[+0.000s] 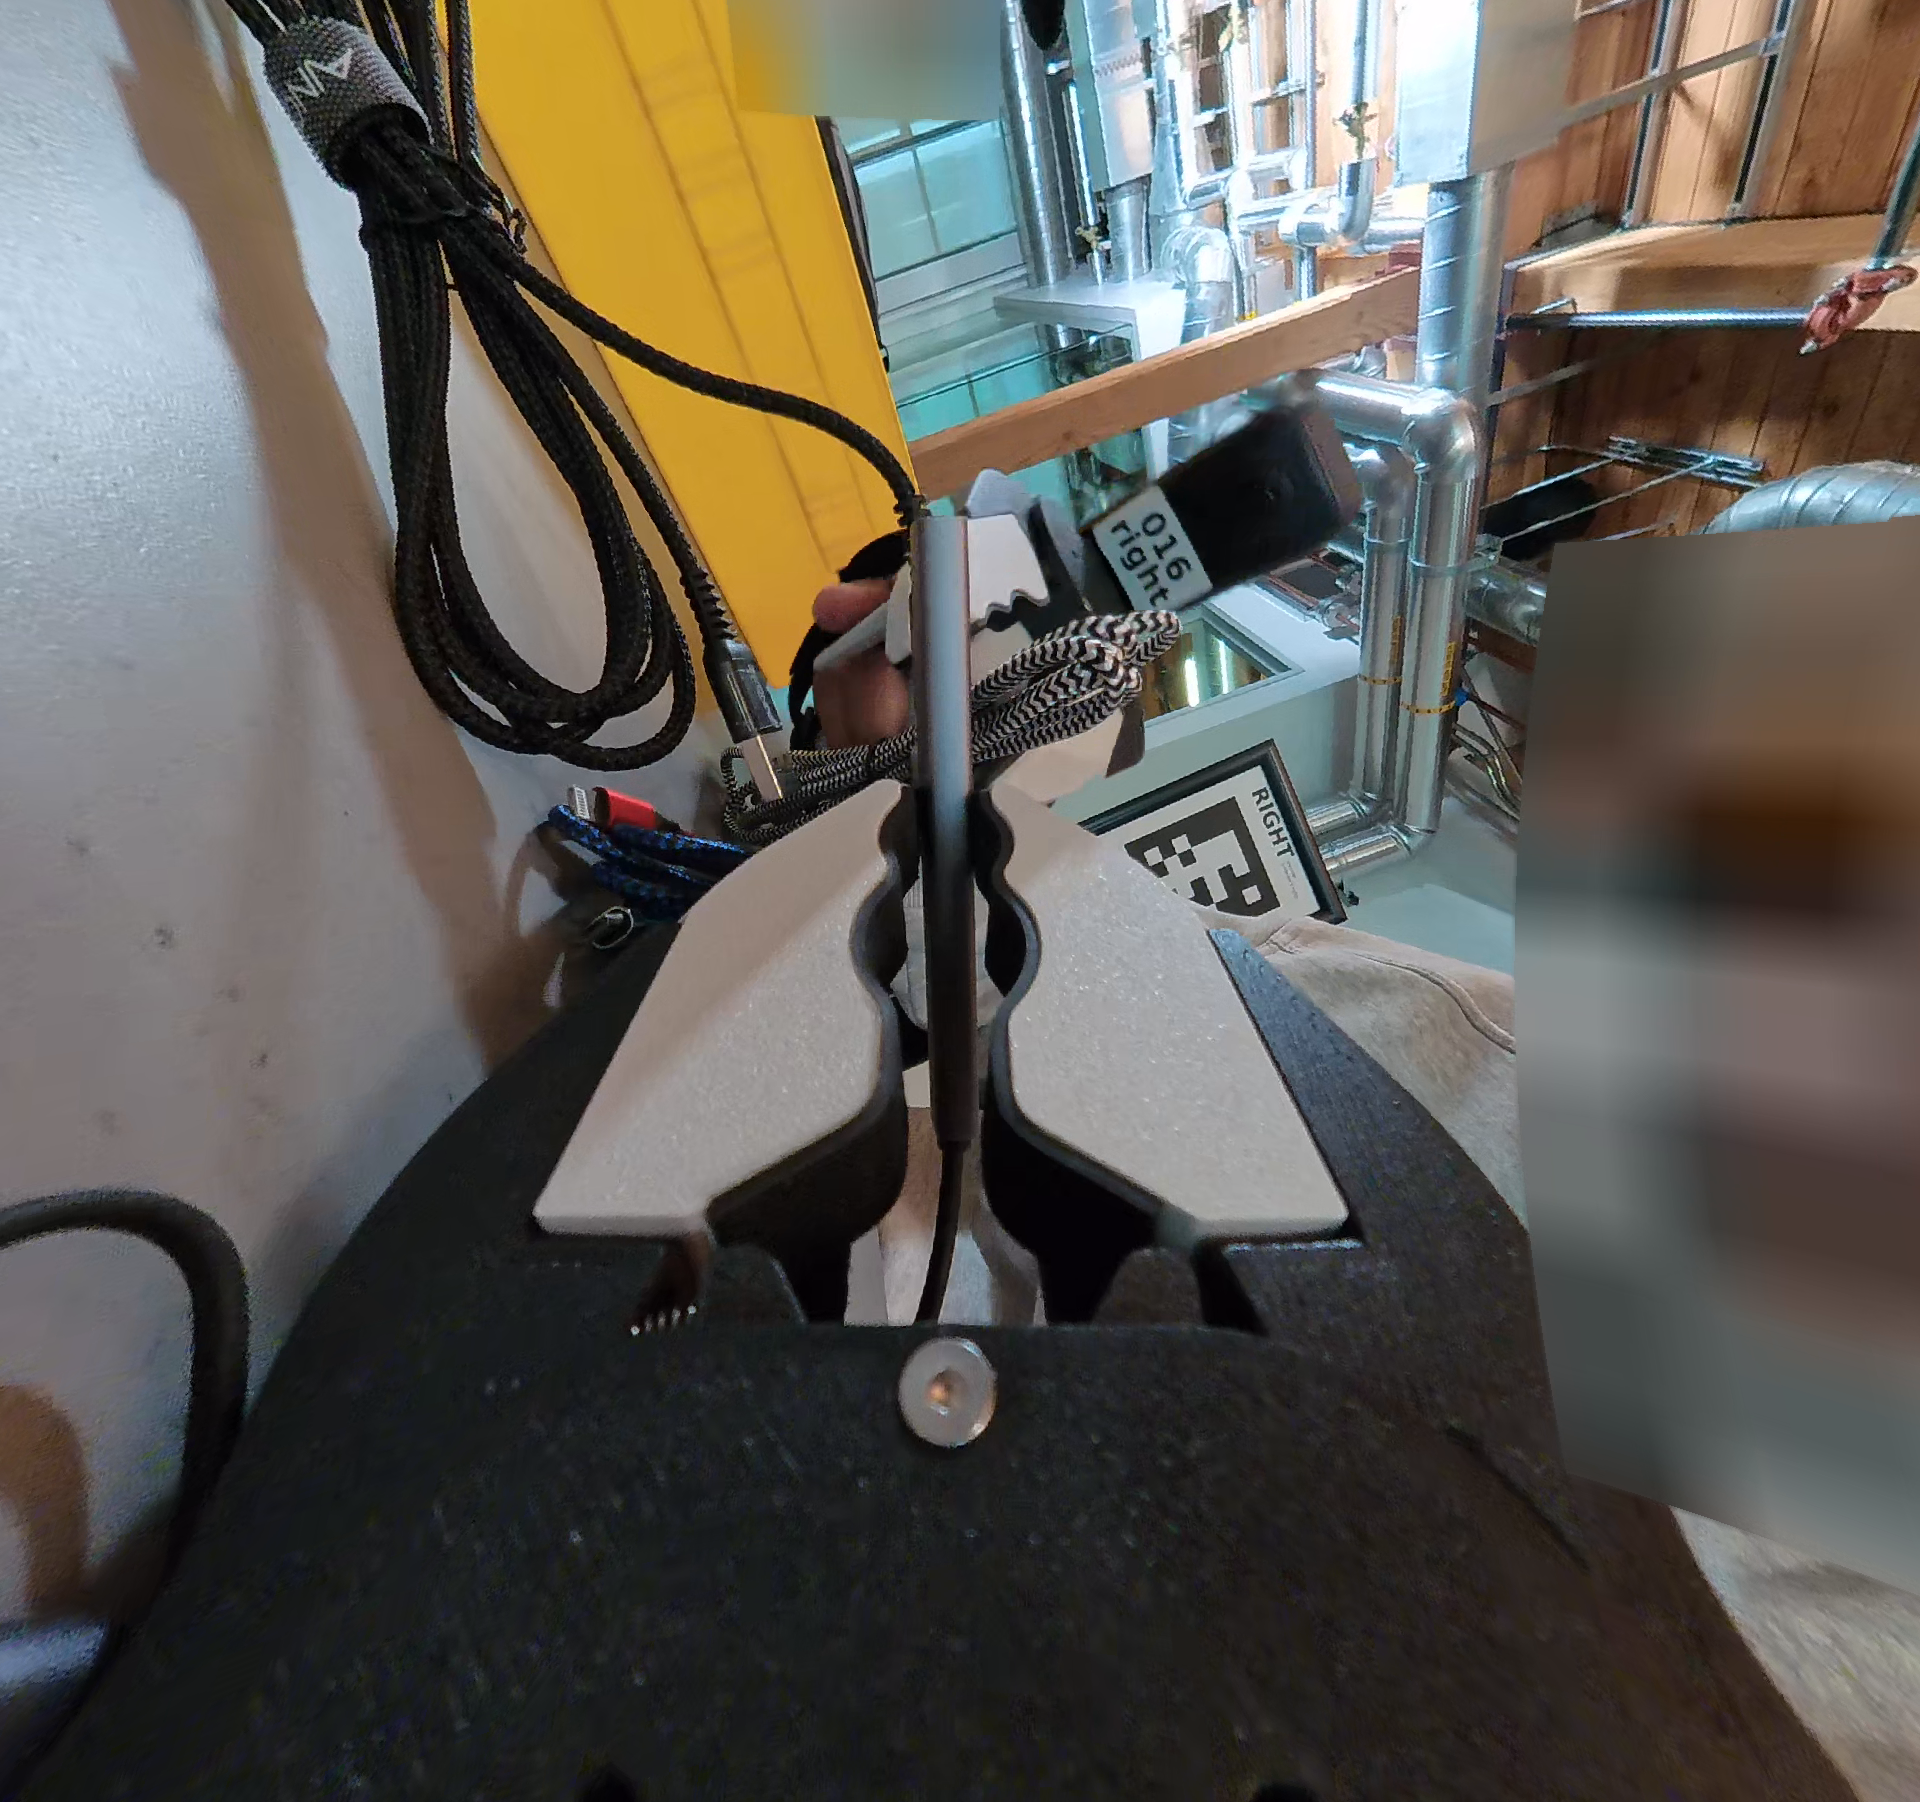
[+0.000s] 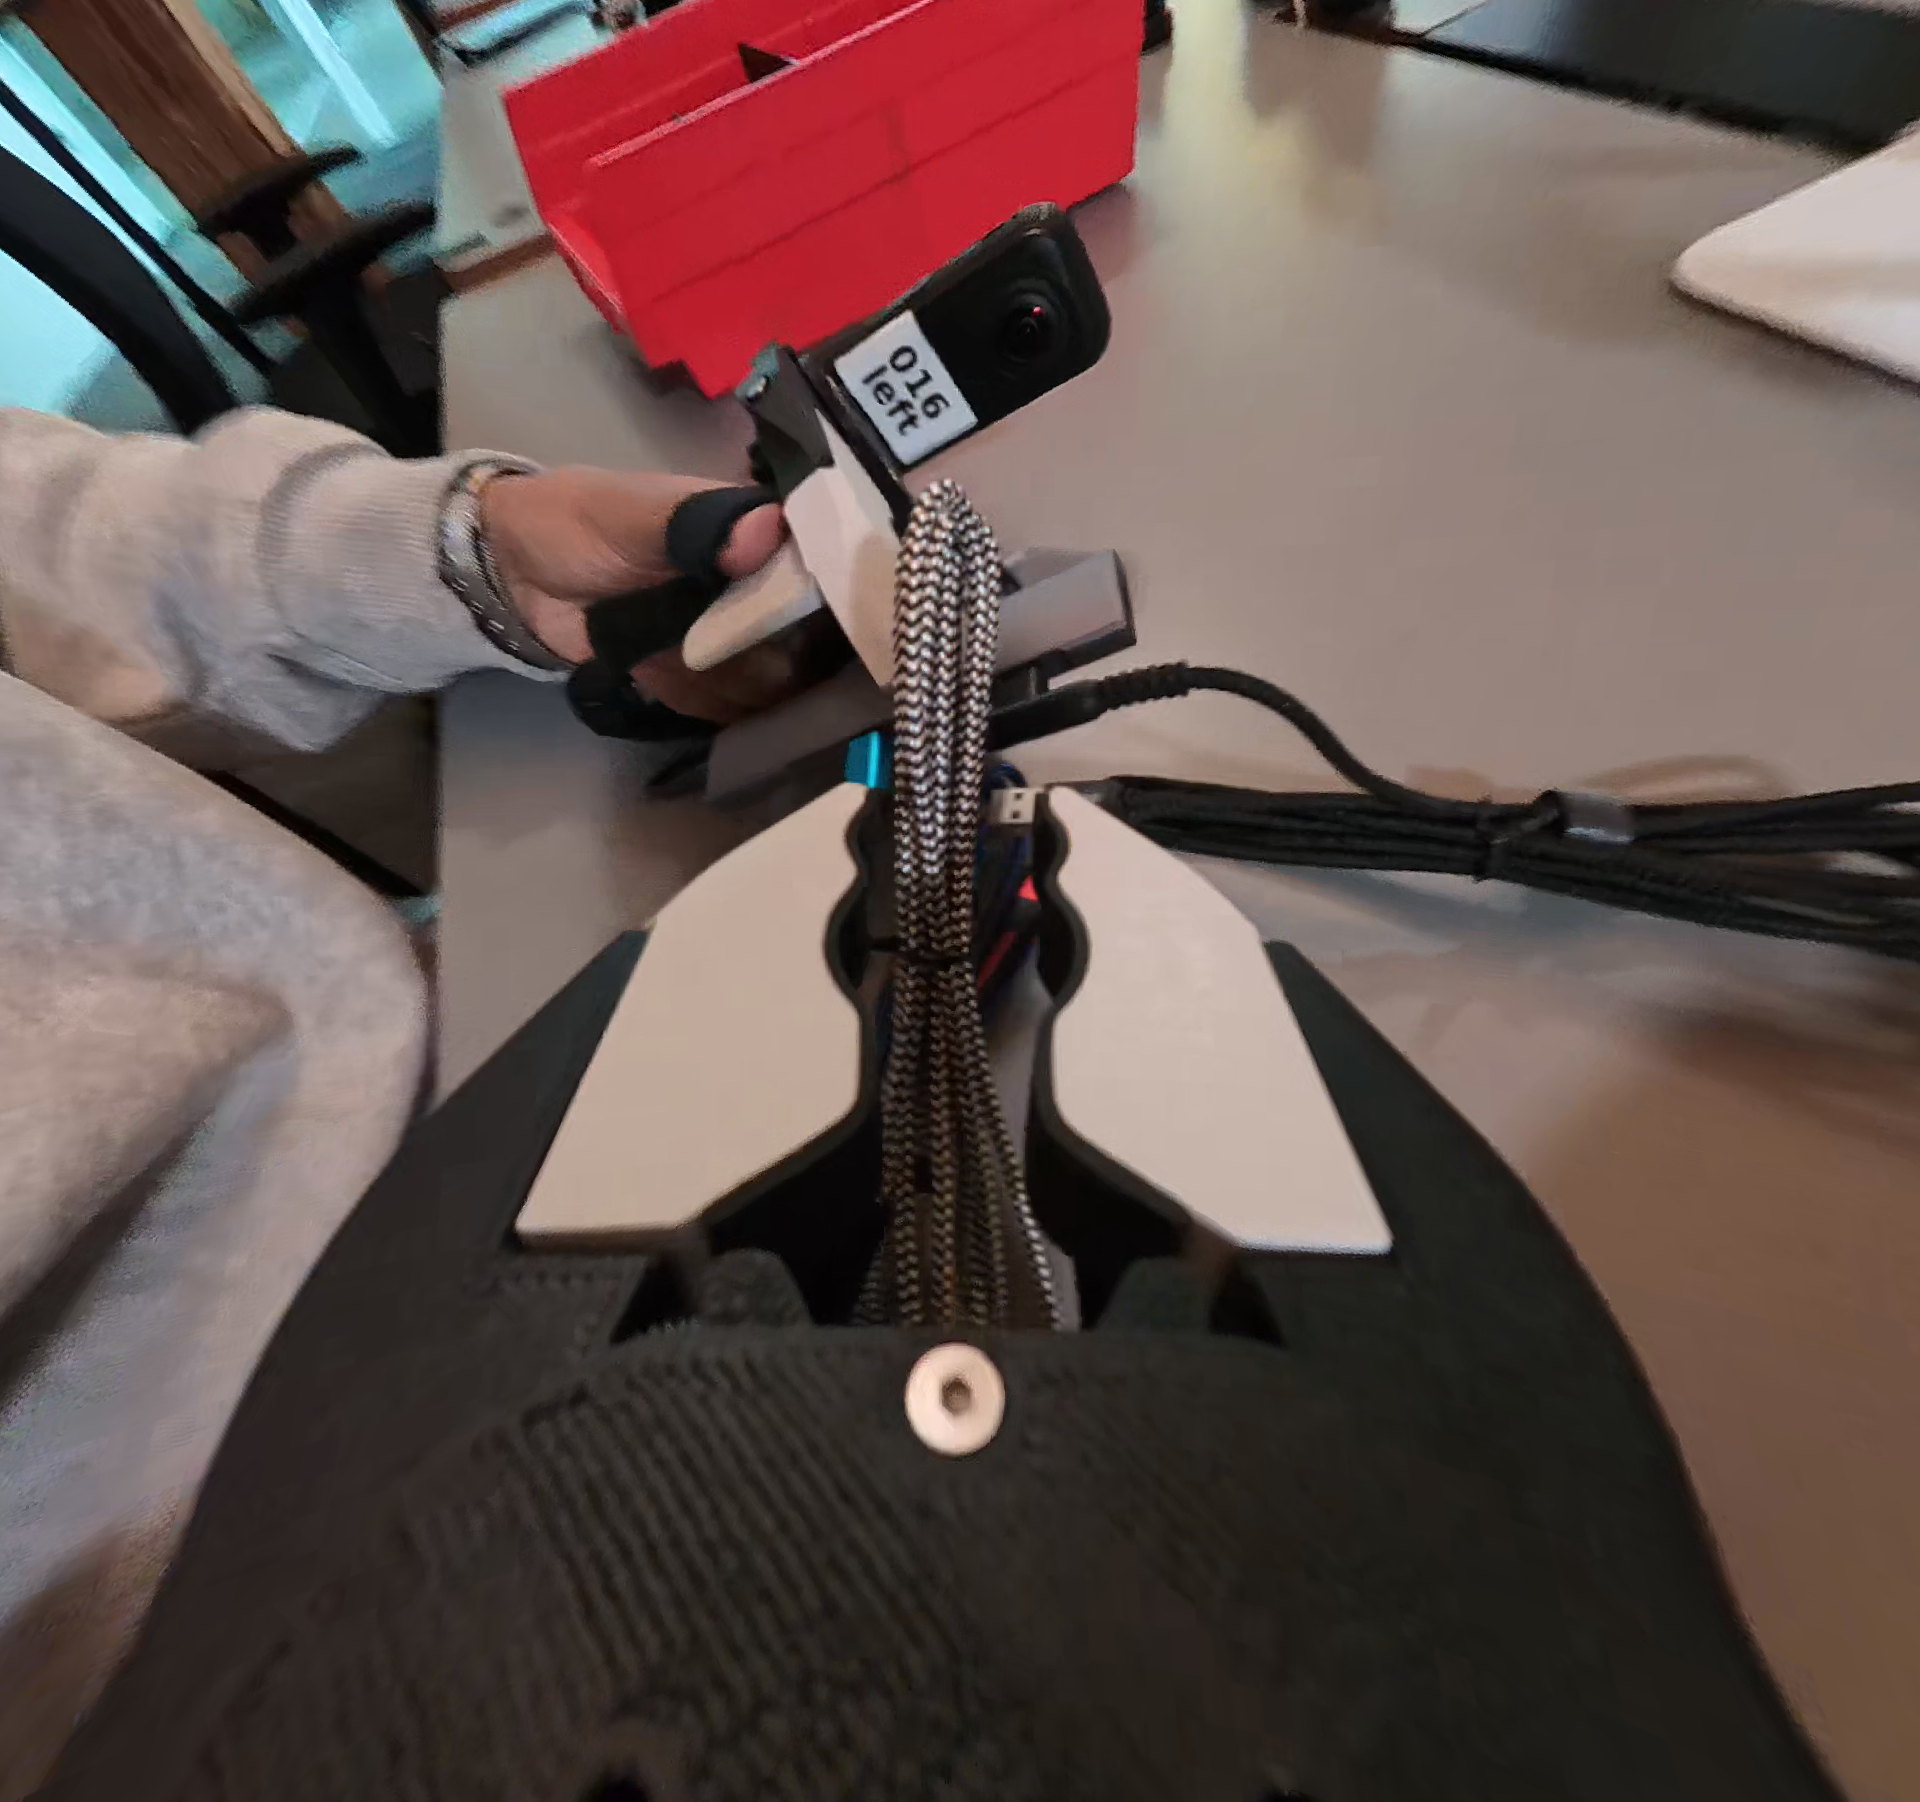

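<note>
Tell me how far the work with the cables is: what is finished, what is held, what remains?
Done: the black cable bundle is strapped and lies on the table. In hand: the left gripper is shut on a slim grey adapter, and the right gripper is shut on the black-and-white braided cable. Left: the blue cable lies loose on the table, outside the red box.

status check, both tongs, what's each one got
Left tongs shut on flat dark grey metal hub. Right tongs shut on black-and-white braided cable bundle. Tied black cable bundle beside them on table.
</note>
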Demonstrator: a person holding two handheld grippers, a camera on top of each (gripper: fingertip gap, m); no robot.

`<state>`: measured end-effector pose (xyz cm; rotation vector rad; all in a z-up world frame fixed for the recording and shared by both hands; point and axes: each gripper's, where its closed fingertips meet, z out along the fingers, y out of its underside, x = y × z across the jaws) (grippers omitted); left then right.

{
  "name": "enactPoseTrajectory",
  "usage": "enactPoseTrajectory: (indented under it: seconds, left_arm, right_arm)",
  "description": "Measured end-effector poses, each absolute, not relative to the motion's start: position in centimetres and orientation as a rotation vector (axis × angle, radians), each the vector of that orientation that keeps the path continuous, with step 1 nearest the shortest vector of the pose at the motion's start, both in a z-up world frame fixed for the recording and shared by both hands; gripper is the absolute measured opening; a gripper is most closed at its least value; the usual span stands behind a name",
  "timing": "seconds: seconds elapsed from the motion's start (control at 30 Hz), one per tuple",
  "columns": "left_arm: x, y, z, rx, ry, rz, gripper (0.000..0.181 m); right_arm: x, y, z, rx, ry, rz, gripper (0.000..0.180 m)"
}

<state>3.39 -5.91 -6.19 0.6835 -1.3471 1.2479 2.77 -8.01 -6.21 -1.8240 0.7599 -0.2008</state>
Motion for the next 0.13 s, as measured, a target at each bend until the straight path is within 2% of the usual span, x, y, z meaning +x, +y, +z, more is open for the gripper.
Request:
enactPoseTrajectory:
  seconds: [0.13]
  left_arm:
    - [3.52,-5.89,-6.14,0.689,-1.342,1.256,0.009]
  right_arm:
    - [2.97,-7.82,-6.61,-1.970,0.706,-0.446,0.031]
